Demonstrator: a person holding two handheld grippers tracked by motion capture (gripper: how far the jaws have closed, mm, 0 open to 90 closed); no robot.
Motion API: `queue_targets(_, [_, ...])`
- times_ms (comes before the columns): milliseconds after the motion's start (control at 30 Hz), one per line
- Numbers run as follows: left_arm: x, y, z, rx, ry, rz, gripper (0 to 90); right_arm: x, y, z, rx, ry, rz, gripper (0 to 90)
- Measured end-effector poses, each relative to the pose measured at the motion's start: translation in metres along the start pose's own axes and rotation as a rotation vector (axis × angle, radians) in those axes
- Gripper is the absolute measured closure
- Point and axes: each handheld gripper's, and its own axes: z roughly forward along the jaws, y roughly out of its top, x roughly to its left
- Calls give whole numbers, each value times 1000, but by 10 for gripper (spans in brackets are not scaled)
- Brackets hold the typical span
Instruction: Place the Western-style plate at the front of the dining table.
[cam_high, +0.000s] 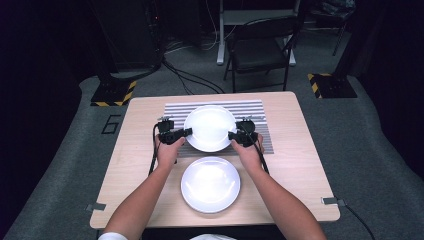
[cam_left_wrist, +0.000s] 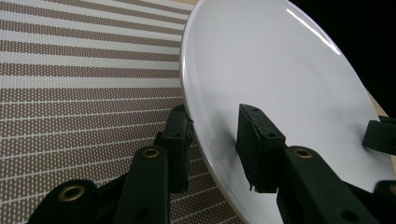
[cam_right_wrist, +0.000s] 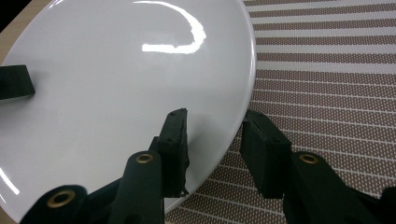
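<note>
Left gripper (cam_high: 187, 132) and right gripper (cam_high: 232, 135) face inward, fingers (cam_left_wrist: 258, 140) parted; forearms converge from bottom.

Two claws (cam_high: 181, 133) (cam_high: 233, 135) flanking far plate (cam_high: 210, 127) on striped mat (cam_high: 215, 106)

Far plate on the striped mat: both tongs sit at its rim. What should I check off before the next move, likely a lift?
1. Left tongs straddle the far plate rim, one jaw above and one below: ok.
2. Right tongs straddle the opposite rim: ok.
3. Jaws closed firmly on the rim: cannot tell; gaps still show beside the rim in both gripper views.
4. Grips on opposite sides, so the load should balance: ok.
5. Near plate lies apart from the far plate: ok.
6. Striped mat lies flat: ok.
</note>
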Motion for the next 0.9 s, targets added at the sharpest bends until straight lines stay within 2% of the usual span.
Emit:
queue_targets(333, [3, 5, 6, 1, 4, -2, 654, -1, 3, 6, 2, -5, 7, 616])
queue_targets(500, [7, 6, 8, -11, -1, -41, 650, 3, 11, 7, 4, -12, -1, 618])
queue_targets(633, [10, 8, 10, -11, 3, -51, 650, 4, 11, 9, -3, -13, 1, 617])
queue_targets(767, [12, 12, 12, -5, 11, -45, 659, 4, 10, 14, 10, -2, 12, 617])
queue_targets(900, [13, 12, 15, -1, 19, -43, 660, 2, 10, 20, 8, -11, 14, 617])
